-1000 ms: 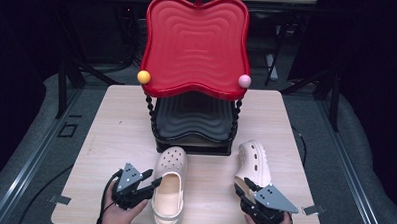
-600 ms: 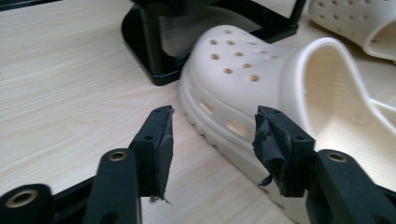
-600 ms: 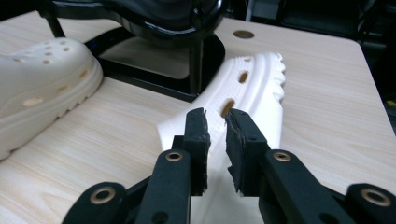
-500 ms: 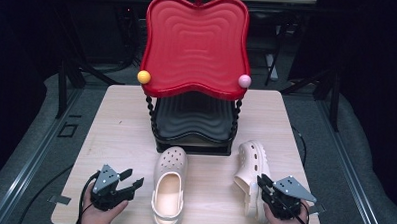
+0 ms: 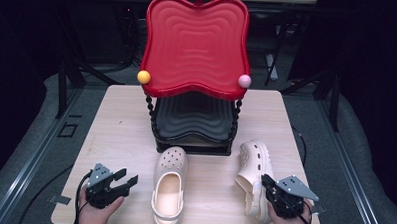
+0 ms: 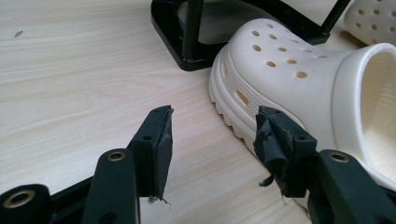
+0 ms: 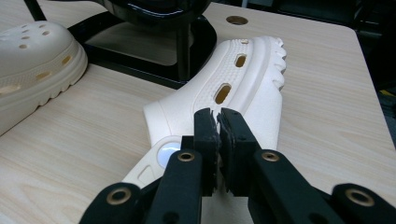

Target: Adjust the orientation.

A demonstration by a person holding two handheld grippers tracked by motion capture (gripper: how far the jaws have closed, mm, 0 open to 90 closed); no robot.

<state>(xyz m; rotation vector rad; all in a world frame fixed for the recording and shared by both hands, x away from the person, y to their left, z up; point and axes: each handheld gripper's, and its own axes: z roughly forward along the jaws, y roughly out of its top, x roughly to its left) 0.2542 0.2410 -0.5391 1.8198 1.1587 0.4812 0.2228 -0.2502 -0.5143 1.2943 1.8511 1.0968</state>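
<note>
step: I'm squaring up the clog pair | left gripper (image 5: pixel 125 181): jaws just opened, nothing between, beside upright clog (image 5: pixel 169 191) | right gripper (image 5: pixel 267 182): jaws just closed together, empty, against tipped clog (image 5: pixel 252 166) | tip: I'd nudge gently, low on the sole

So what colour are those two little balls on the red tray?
One ball is yellow, the other ball pink; clearest in the high view.

Two clogs lie before the rack (image 5: pixel 193 127), the left clog (image 5: pixel 168 191) upright, the right clog (image 5: pixel 253 176) tipped sideways.
</note>
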